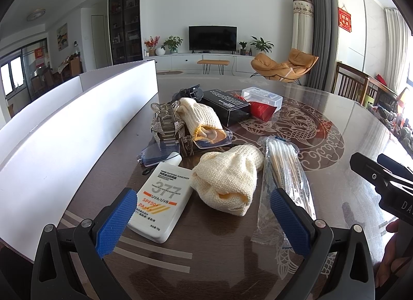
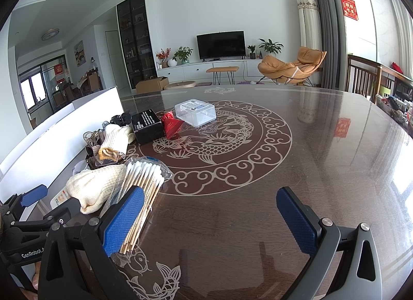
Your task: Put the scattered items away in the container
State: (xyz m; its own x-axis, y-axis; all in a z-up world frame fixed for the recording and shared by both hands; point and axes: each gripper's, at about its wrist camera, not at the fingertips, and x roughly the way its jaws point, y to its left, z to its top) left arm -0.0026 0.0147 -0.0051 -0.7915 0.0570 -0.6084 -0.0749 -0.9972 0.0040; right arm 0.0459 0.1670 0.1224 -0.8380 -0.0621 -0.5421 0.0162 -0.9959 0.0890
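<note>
On the far left: I see the tall white cardboard container (image 1: 77, 124) standing along the edge of the dark glossy table with a pale fish pattern (image 2: 258, 171).
Beside its wall: a glittery silver hair claw (image 1: 166, 122) and a cream knitted glove (image 1: 200, 116) lie in a heap, with a white sunscreen bottle with orange print (image 1: 161, 196) in front of them.
Left gripper (image 1: 204, 220): my blue-padded fingers are spread wide, empty, above the bottle and a crumpled cream knitted glove (image 1: 227, 181).
Middle: a clear packet of wooden cotton swabs (image 2: 143, 191) lies just beside that glove.
Farther back: a black printed box (image 2: 147, 126), a red pouch (image 2: 171, 124) and a clear plastic lidded box (image 2: 195, 112) sit touching in a row.
Right gripper (image 2: 210, 220): it is spread, empty, its left pad in front of the swabs.
</note>
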